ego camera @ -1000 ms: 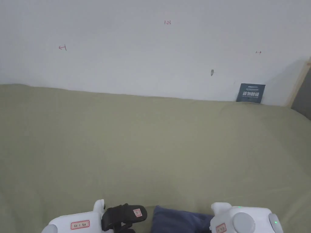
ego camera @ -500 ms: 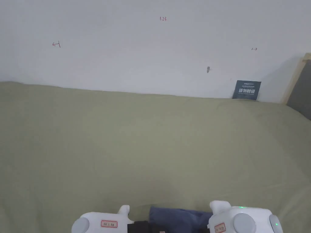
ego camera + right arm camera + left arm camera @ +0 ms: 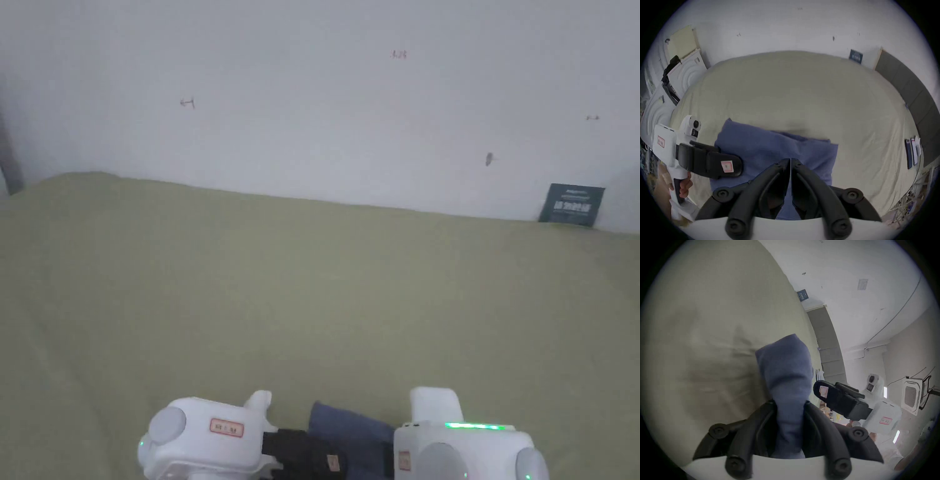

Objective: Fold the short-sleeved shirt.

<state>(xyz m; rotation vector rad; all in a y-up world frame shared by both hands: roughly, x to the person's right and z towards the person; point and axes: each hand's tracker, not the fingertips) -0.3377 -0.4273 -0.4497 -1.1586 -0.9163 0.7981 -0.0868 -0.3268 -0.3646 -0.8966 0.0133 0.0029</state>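
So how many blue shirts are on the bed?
1. The blue shirt lies bunched at the near edge of the bed, between the left gripper and right gripper, both gripping it.

Shirt (image 3: 350, 428) on bed sheet (image 3: 312, 300), at near edge, between the two grippers. Left gripper (image 3: 312, 453) just left of shirt, right gripper (image 3: 390, 459) just right, both touching it. In left gripper view, shirt (image 3: 786, 369) bunched between own jaws; right gripper (image 3: 823, 390) beside it to the right. Wall (image 3: 312, 112) behind bed; sign (image 3: 572, 204) against wall at far right. Small flat items (image 3: 912, 152) on sheet's right edge.
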